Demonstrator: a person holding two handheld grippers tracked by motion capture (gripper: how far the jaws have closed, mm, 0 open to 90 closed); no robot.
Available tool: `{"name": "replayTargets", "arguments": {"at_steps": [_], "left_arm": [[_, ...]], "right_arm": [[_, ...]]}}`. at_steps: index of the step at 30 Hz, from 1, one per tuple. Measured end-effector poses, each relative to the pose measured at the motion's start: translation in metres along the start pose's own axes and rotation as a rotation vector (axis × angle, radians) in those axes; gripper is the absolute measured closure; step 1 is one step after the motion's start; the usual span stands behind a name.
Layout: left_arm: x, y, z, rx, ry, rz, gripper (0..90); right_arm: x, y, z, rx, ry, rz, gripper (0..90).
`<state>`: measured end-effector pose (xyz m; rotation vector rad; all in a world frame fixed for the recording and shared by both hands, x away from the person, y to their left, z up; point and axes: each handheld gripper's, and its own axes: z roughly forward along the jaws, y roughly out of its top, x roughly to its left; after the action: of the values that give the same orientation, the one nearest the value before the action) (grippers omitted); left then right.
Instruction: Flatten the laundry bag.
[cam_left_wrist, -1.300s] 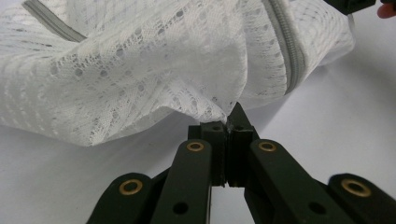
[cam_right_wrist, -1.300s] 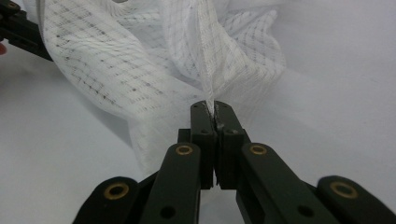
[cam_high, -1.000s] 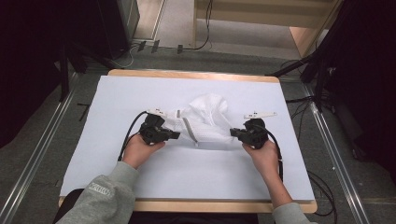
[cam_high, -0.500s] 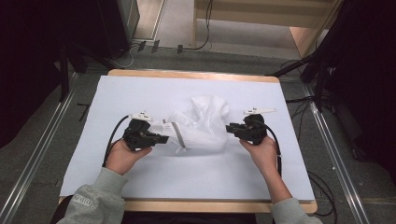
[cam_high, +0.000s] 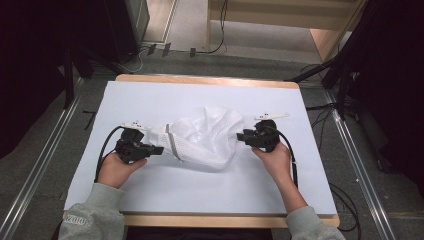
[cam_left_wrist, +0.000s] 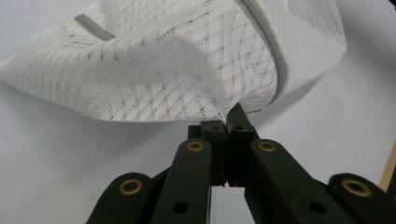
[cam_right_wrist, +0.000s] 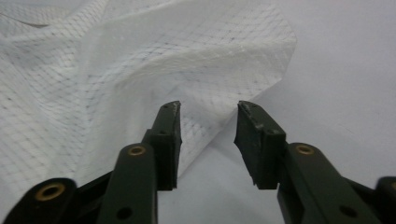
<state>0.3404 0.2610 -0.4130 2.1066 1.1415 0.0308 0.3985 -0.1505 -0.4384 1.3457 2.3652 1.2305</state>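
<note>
— Two grippers were on the white mesh laundry bag, but just one had it. Your left gripper was clamped tight on the corner by the grey zipper, as the left gripper view showed: jaws pressed together with mesh pinched between the tips.

— And my right?

— Your right gripper had just been opening. Its jaws stood apart, with the bag's far corner lying slack between them and the pads not pressing on it.

— Where was the bag?

— It lay in the middle of the white table, rumpled, drawn out toward your left hand and bunched up in folds near your right hand.

— How far along was I?

— I'd judge partway through spreading it. One end was pulled out; the bag was not yet flat, and the right corner needed a fresh grip before you could stretch it.

— And my hands?

— Both forearms came in from the near edge, each gripper held low and roughly level, pointing inward at the bag from opposite sides.
</note>
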Motion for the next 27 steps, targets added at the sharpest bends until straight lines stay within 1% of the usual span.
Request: {"name": "replayTargets", "arguments": {"at_steps": [2, 3, 4, 5, 6, 7, 8, 9, 10, 11, 12, 13, 14, 15, 16, 17, 18, 19, 20, 21, 24, 27], "left_arm": [[0.006, -0.001, 0.000, -0.009, 0.003, -0.022, 90.0], [0.008, -0.002, 0.000, -0.010, -0.002, -0.027, 90.0], [0.010, -0.002, 0.001, -0.009, -0.002, -0.034, 90.0], [0.011, -0.002, 0.002, -0.006, 0.000, -0.036, 90.0], [0.013, -0.002, 0.003, -0.006, -0.001, -0.044, 90.0], [0.013, -0.002, 0.003, -0.006, -0.001, -0.044, 90.0], [0.014, -0.002, 0.003, -0.009, 0.002, -0.045, 90.0], [0.014, -0.002, 0.002, -0.013, 0.001, -0.044, 90.0], [0.016, -0.003, 0.000, -0.020, 0.006, -0.046, 90.0], [0.016, -0.003, 0.000, -0.020, 0.006, -0.046, 90.0], [0.017, -0.003, -0.003, -0.023, 0.011, -0.047, 90.0], [0.019, -0.003, -0.005, -0.029, 0.010, -0.053, 90.0], [0.021, -0.004, -0.008, -0.037, 0.015, -0.063, 90.0], [0.025, -0.005, -0.013, -0.049, 0.017, -0.077, 90.0], [0.025, -0.005, -0.013, -0.049, 0.017, -0.077, 90.0], [0.028, -0.007, -0.019, -0.063, 0.026, -0.087, 90.0], [0.029, -0.008, -0.022, -0.069, 0.027, -0.096, 90.0], [0.029, -0.008, -0.022, -0.069, 0.027, -0.096, 90.0], [0.031, -0.009, -0.024, -0.076, 0.027, -0.100, 90.0], [0.032, -0.010, -0.026, -0.076, 0.022, -0.108, 90.0], [0.032, -0.012, -0.028, -0.079, 0.007, -0.126, 90.0], [0.029, -0.014, -0.027, -0.067, -0.017, -0.125, 90.0]], "right_arm": [[-0.001, 0.000, 0.004, 0.010, -0.006, 0.005, 53.9], [-0.003, 0.000, 0.010, 0.008, 0.004, 0.014, 50.8], [-0.004, 0.000, 0.012, 0.014, 0.012, 0.026, 50.8], [-0.004, 0.000, 0.016, 0.016, 0.020, 0.031, 51.1], [-0.005, 0.001, 0.020, 0.022, 0.025, 0.034, 54.1], [-0.005, 0.001, 0.020, 0.022, 0.025, 0.034, 54.1], [-0.004, 0.002, 0.023, 0.034, 0.025, 0.034, 60.1], [-0.002, 0.004, 0.026, 0.026, -0.004, 0.015, 77.2], [-0.002, 0.005, 0.026, 0.026, -0.009, 0.015, 83.5], [-0.002, 0.005, 0.026, 0.026, -0.009, 0.015, 83.5], [-0.002, 0.007, 0.025, 0.037, -0.014, 0.015, 88.4], [-0.002, 0.008, 0.024, 0.039, -0.014, 0.019, 90.0], [-0.004, 0.011, 0.017, 0.016, -0.016, 0.015, 90.0], [-0.004, 0.012, 0.014, 0.013, -0.021, 0.018, 90.0], [-0.004, 0.012, 0.014, 0.013, -0.021, 0.018, 90.0], [-0.009, 0.014, 0.005, -0.009, -0.035, 0.014, 90.0], [-0.011, 0.015, 0.000, -0.015, -0.038, 0.027, 90.0], [-0.011, 0.015, 0.000, -0.015, -0.038, 0.027, 90.0], [-0.019, 0.014, -0.008, -0.029, -0.049, 0.042, 90.0], [-0.019, 0.014, -0.008, -0.029, -0.049, 0.042, 90.0], [-0.029, 0.012, -0.020, -0.036, -0.072, 0.061, 90.0], [-0.040, 0.009, -0.032, -0.049, -0.095, 0.074, 90.0]]}}
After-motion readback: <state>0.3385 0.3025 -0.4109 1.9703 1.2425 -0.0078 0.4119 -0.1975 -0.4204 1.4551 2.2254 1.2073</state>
